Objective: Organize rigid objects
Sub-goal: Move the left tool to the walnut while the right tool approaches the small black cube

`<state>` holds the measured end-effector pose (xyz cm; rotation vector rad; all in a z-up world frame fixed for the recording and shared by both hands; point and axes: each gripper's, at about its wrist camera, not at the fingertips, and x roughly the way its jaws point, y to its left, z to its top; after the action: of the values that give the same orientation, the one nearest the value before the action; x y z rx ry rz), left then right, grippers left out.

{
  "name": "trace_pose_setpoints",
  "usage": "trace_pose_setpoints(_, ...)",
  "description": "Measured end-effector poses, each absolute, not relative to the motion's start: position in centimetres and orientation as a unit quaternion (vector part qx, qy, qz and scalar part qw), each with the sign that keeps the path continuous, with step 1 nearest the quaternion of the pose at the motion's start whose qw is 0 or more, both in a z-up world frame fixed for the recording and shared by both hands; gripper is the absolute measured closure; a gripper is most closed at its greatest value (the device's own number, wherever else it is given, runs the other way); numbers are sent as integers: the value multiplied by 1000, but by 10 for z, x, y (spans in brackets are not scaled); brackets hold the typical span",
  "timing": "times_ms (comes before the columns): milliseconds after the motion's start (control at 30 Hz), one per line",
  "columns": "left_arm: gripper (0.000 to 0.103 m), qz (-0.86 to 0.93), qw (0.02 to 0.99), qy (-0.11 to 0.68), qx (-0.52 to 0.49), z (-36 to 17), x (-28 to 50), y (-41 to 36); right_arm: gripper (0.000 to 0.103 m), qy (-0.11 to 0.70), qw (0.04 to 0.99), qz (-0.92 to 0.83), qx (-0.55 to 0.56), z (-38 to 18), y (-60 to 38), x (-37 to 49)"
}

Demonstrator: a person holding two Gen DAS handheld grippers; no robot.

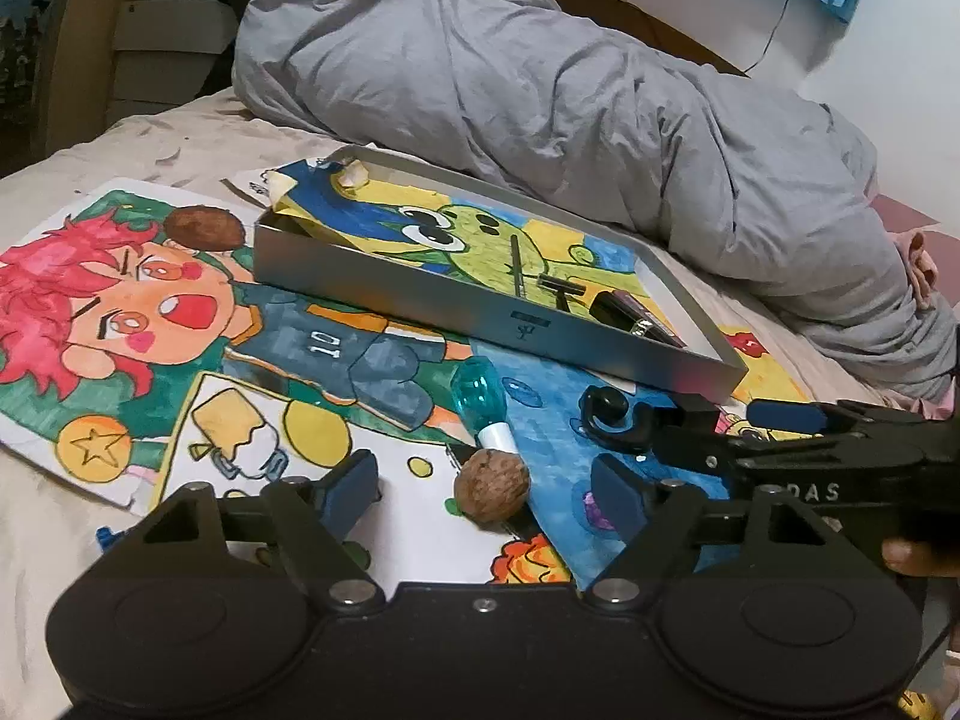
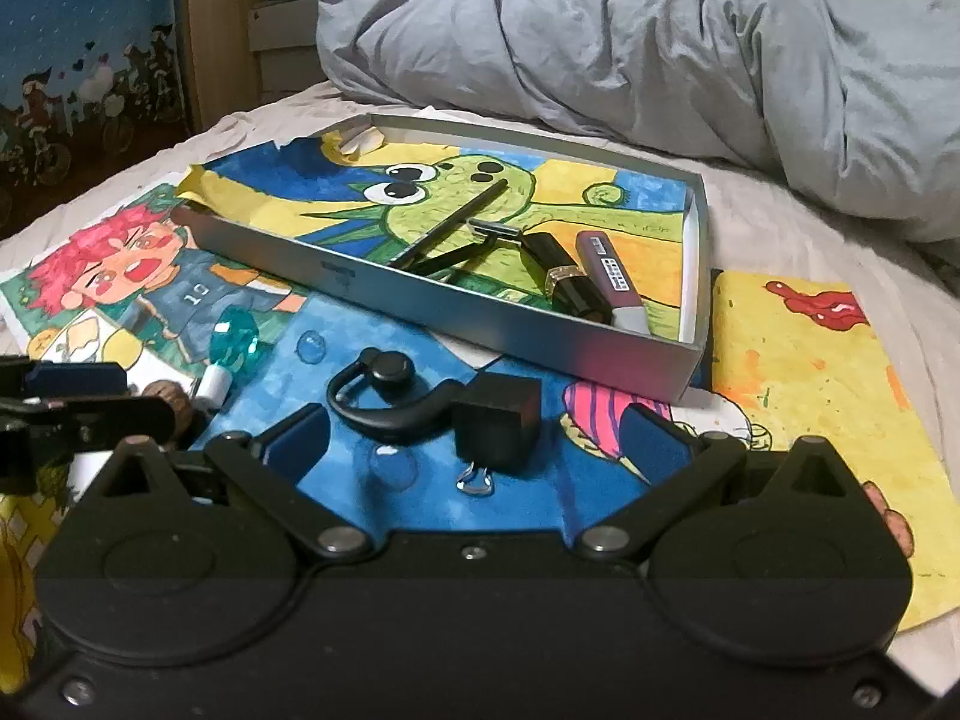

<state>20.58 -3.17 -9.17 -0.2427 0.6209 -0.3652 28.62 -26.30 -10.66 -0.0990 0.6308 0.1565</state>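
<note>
A walnut [image 1: 492,489] lies on the drawings between the fingers of my open left gripper [image 1: 486,483], untouched. Just beyond it lies a teal-capped white piece [image 1: 483,396]. My right gripper [image 2: 474,435] is open around a black ear-hook earpiece [image 2: 390,396] joined to a black block [image 2: 498,420], and neither finger touches it. The silver tray [image 2: 480,312] behind holds a black pen [image 2: 456,222], a razor [image 2: 492,234], a lipstick [image 2: 558,276] and a maroon stick [image 2: 606,264]. In the left wrist view the tray [image 1: 456,312] stands ahead and the right gripper [image 1: 780,432] is to the right.
Colourful drawings [image 1: 150,330] cover the bed sheet under everything. A bunched grey duvet [image 1: 540,90] lies right behind the tray. A yellow drawing [image 2: 810,390] is at the right. Small clear beads [image 2: 312,348] rest on the blue paper. My left gripper [image 2: 78,396] is at the left.
</note>
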Motion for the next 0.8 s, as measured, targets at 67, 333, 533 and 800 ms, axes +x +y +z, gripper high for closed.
trace_pose_setpoints(67, 30, -183, 928, 305, -115, -92, 207, -34, 10, 314, 945, 78, -39, -111, -266, 291)
trace_pose_setpoints(333, 45, -179, 930, 306, -92, -95, 209, -40, 37, 322, 942, 92, -30, -121, -265, 299)
trace_pose_setpoints(533, 57, -177, 929, 309, -103, -96, 212, -38, 53, 319, 941, 103, -37, -121, -259, 295)
trace_pose_setpoints(800, 67, -177, 928, 311, -102, -98, 211, -38, 67, 319, 939, 117, -46, -119, -251, 290)
